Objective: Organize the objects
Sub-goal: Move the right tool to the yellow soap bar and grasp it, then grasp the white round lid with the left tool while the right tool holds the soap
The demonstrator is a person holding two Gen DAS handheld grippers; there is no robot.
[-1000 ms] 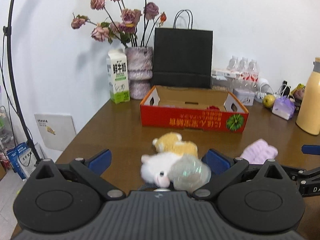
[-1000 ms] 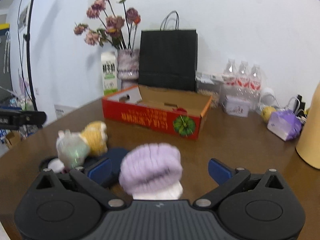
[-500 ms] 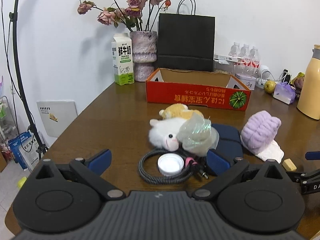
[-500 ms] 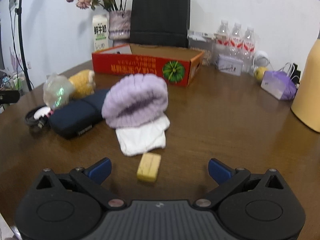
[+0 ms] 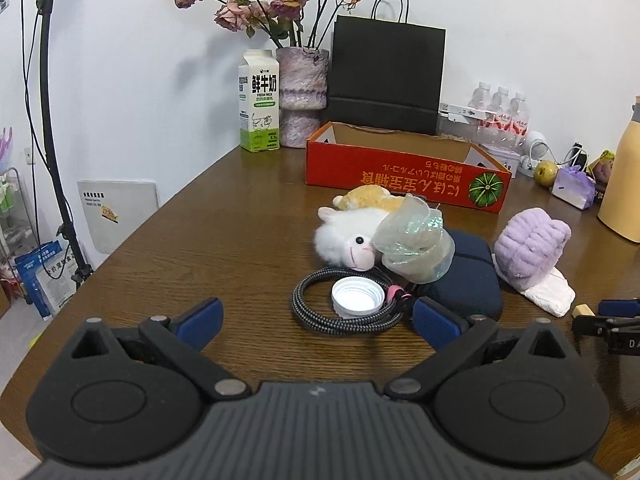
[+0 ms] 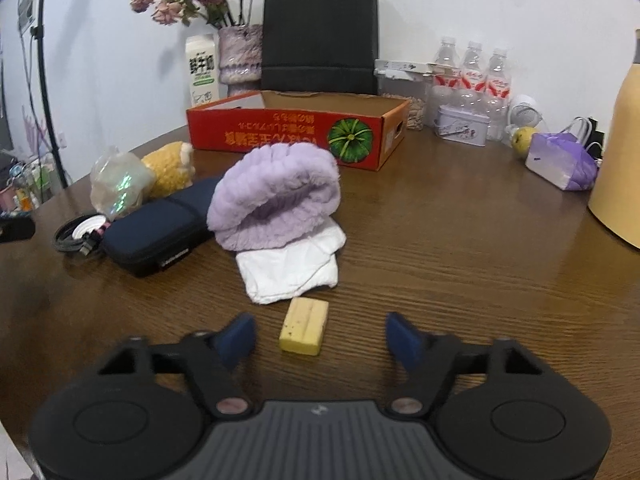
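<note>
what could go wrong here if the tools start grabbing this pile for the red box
The white bottle cap sits loose inside the coiled braided cable; lifting the cable may leave or scatter it. The fluffy purple headband rests on the white folded cloth, so grabbing one could drag the other. The small yellow block lies flat between the open right tool's fingers, perhaps hard to pinch.

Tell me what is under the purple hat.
A folded white cloth sticks out from beneath the purple hat. How far it reaches under the hat is hidden.
</note>
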